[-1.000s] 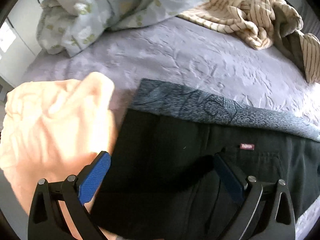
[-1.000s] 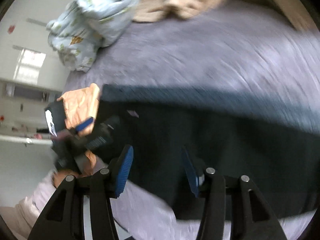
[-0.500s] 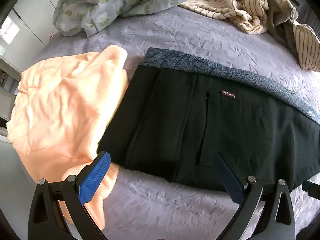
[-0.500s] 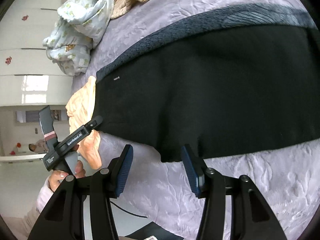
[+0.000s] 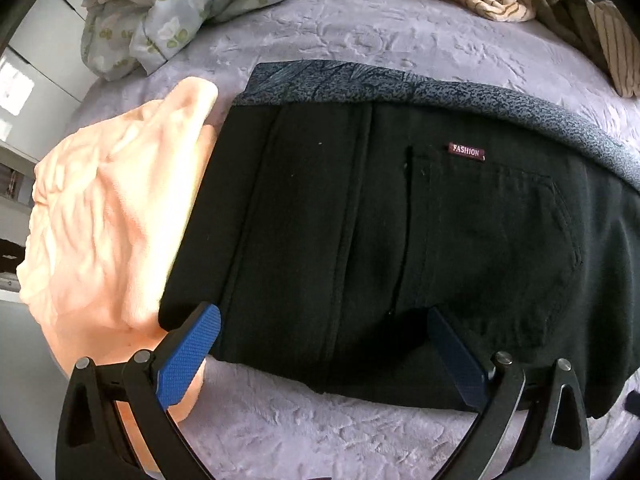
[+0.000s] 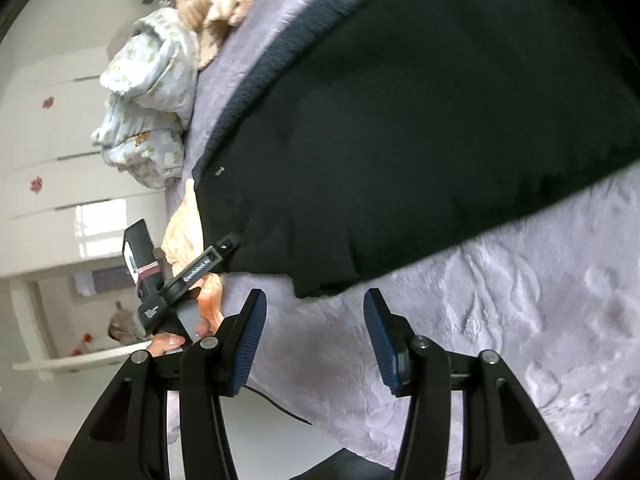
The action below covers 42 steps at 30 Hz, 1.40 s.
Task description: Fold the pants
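Black pants [image 5: 380, 240] flat on lilac bedspread [image 5: 360, 440], waistband end abutting peach garment [image 5: 108, 232]. Grey patterned cloth [image 5: 440, 88] along pants' far edge. Left gripper [image 5: 324, 356] over pants' near edge, jaws apart, nothing pinched. Right gripper [image 6: 316, 340] just short of pants' hem corner, jaws apart, empty. Floral quilt [image 5: 168, 12] beyond pants.

Black pants [image 5: 400, 248] with a maroon "FASHION" tag lie flat, folded lengthwise, along the bed's near edge.
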Motion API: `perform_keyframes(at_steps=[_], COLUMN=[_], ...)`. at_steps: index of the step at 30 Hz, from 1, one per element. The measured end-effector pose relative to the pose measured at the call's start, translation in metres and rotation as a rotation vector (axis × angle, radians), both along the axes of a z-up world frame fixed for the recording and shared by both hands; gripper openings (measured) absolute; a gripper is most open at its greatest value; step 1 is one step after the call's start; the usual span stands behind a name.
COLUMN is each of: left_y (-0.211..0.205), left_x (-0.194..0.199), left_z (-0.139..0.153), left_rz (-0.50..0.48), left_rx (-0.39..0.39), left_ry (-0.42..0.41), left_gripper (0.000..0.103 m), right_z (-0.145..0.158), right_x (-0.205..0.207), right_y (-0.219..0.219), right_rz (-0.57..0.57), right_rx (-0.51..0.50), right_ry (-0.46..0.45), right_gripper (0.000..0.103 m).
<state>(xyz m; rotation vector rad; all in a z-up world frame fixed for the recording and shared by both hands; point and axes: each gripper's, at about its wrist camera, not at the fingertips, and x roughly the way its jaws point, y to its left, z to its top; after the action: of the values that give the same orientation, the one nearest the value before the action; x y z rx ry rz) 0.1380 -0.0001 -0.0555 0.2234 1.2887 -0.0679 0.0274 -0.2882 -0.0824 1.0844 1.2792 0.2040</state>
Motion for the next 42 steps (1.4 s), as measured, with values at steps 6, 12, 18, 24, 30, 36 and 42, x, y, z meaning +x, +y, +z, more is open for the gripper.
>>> perform_keyframes(at_steps=[6, 12, 18, 24, 30, 36, 42], left_y=[-0.002, -0.002, -0.004, -0.003, -0.003, -0.054, -0.116], left_x=[0.003, 0.005, 0.006, 0.005, -0.001, 0.008, 0.038], left_z=[0.0, -0.001, -0.001, -0.002, 0.021, 0.047, 0.027], left_rz=[-0.003, 0.0, 0.001, -0.004, -0.022, -0.128, -0.12], left_rx=[0.003, 0.004, 0.004, 0.0, -0.022, -0.14, -0.127], left_ry=[0.01, 0.012, 0.012, 0.006, -0.007, -0.04, -0.063], left_gripper=[0.103, 0.103, 0.103, 0.103, 0.103, 0.103, 0.103], right_z=[-0.02, -0.027, -0.036, -0.01, -0.021, 0.046, 0.036], right_x=[0.006, 0.01, 0.016, 0.008, -0.005, 0.016, 0.075], right_y=[-0.004, -0.006, -0.009, -0.007, -0.01, -0.039, -0.06], right_rz=[-0.075, -0.105, -0.123, -0.109, -0.004, 0.083, 0.115], right_rx=[0.049, 0.129, 0.109, -0.025, -0.086, -0.312, -0.499], right_ry=[-0.02, -0.041, 0.007, -0.044, 0.07, -0.095, -0.084], right_gripper=[0.055, 0.055, 0.037, 0.009, 0.014, 0.038, 0.038])
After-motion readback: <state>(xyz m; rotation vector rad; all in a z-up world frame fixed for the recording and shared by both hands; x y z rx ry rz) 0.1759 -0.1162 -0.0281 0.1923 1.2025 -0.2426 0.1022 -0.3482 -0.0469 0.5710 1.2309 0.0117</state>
